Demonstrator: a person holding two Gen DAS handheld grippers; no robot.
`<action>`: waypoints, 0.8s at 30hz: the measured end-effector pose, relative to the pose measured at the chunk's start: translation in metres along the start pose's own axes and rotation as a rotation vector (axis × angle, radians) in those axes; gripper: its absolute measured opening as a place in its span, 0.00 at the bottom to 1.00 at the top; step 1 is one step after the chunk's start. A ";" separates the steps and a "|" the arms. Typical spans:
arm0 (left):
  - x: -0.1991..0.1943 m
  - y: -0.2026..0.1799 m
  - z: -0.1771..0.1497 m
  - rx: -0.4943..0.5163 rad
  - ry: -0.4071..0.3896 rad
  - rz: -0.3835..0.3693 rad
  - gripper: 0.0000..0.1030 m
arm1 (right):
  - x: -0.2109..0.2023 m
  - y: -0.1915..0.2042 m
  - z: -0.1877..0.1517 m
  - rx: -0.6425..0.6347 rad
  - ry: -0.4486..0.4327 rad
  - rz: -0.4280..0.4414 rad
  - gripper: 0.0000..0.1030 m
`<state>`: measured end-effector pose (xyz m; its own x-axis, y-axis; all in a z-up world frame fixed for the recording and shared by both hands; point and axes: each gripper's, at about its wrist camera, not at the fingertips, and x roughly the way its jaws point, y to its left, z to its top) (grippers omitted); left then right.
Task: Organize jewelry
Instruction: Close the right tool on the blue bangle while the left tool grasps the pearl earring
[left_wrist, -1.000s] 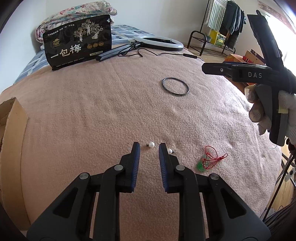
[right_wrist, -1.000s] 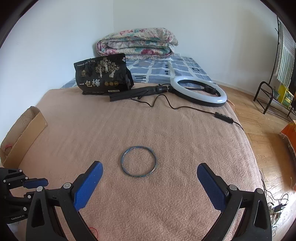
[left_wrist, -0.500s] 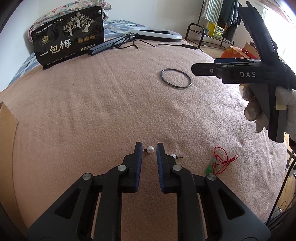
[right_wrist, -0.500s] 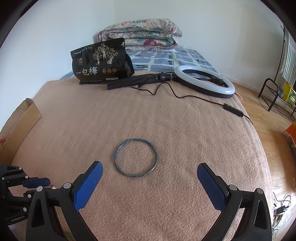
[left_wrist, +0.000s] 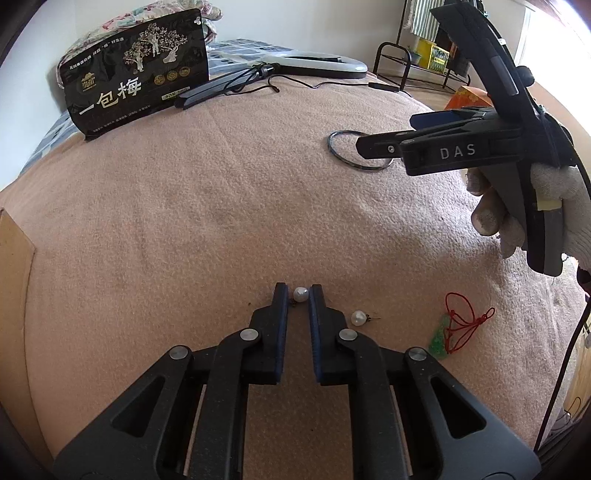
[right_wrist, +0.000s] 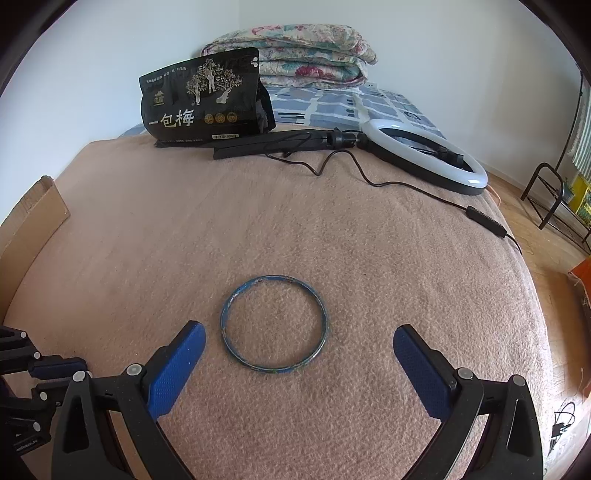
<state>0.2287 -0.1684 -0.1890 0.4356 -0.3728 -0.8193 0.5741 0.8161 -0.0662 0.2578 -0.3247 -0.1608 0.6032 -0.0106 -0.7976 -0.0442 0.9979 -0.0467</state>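
Left hand-held gripper (left_wrist: 298, 295) has narrowed since a second ago, its ribbed blue pads now closing on a small round pearl earring (left_wrist: 300, 294) lying on the fuzzy pink blanket (left_wrist: 221, 206), pads just beside the pearl. A second pearl earring (left_wrist: 358, 317) lies just right of that finger, and a green pendant on red cord (left_wrist: 448, 328) further right. Right hand-held gripper (right_wrist: 299, 345), held by a white-gloved hand (left_wrist: 535, 206), stands spread wide and has dropped closer to the thin blue bangle (right_wrist: 274, 322), which now lies flat between its textured blue pads, untouched. Beyond sit a glossy black pouch (right_wrist: 203, 99), a round ring light (right_wrist: 424, 155) and a folded floral quilt (right_wrist: 295, 51)
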 end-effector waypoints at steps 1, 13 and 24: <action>0.000 0.000 0.000 -0.001 -0.002 0.000 0.09 | 0.002 0.001 0.000 -0.003 0.003 0.002 1.00; 0.001 0.002 0.001 -0.014 -0.010 0.000 0.08 | 0.031 0.018 0.005 -0.060 0.080 0.021 0.99; -0.003 0.006 0.000 -0.038 -0.016 0.001 0.08 | 0.027 0.017 0.004 -0.040 0.099 0.065 0.72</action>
<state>0.2312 -0.1624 -0.1873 0.4471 -0.3791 -0.8102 0.5471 0.8325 -0.0876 0.2769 -0.3078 -0.1806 0.5163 0.0460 -0.8552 -0.1140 0.9934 -0.0154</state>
